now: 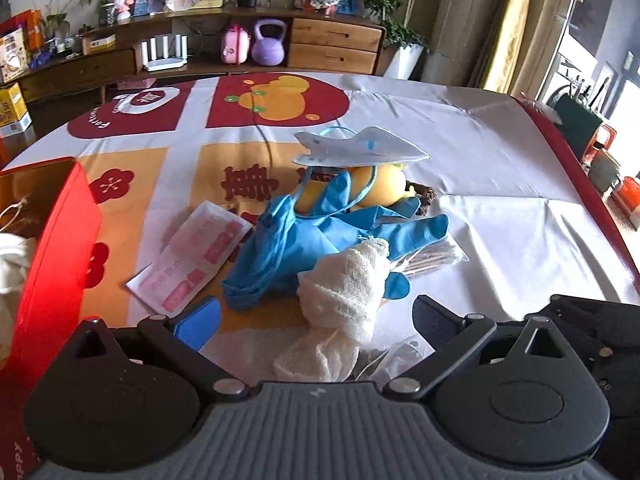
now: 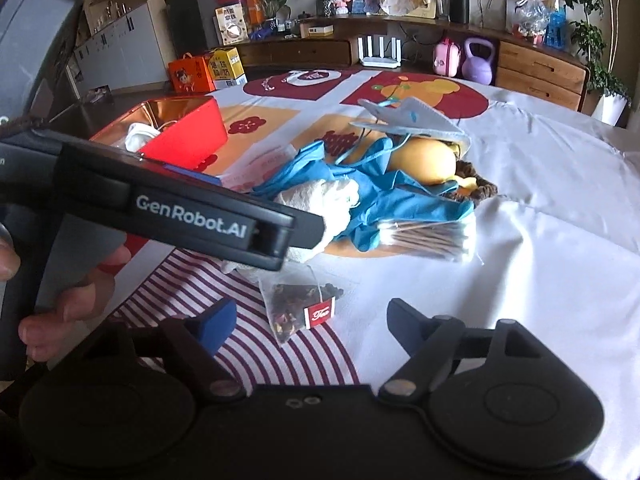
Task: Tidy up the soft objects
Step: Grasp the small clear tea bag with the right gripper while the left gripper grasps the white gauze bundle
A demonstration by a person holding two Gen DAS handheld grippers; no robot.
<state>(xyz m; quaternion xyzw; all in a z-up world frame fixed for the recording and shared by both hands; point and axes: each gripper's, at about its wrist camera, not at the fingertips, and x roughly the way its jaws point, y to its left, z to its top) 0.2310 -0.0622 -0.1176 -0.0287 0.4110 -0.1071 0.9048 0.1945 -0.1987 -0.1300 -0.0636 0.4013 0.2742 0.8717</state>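
Soft objects lie heaped mid-table on the printed tablecloth (image 1: 500,152): a white gauze roll (image 1: 352,284) nearest me, resting on crumpled blue gloves (image 1: 304,236), with a pale face mask (image 1: 360,146) perched on a yellow toy (image 1: 376,190) at the far side of the heap. My left gripper (image 1: 316,320) is spread wide, the gauze's near end between its fingers, neither pad pressing on it. My right gripper (image 2: 310,320) is also apart, with a tea bag (image 2: 296,300) lying on the cloth between its tips, untouched. No earlier view to compare. Red box (image 1: 60,248) at the left, open, with white fabric (image 2: 140,136) inside. A dark woven basket (image 2: 478,188) sits under the toy. Clear packet of sticks (image 2: 428,236) just right of the gloves.
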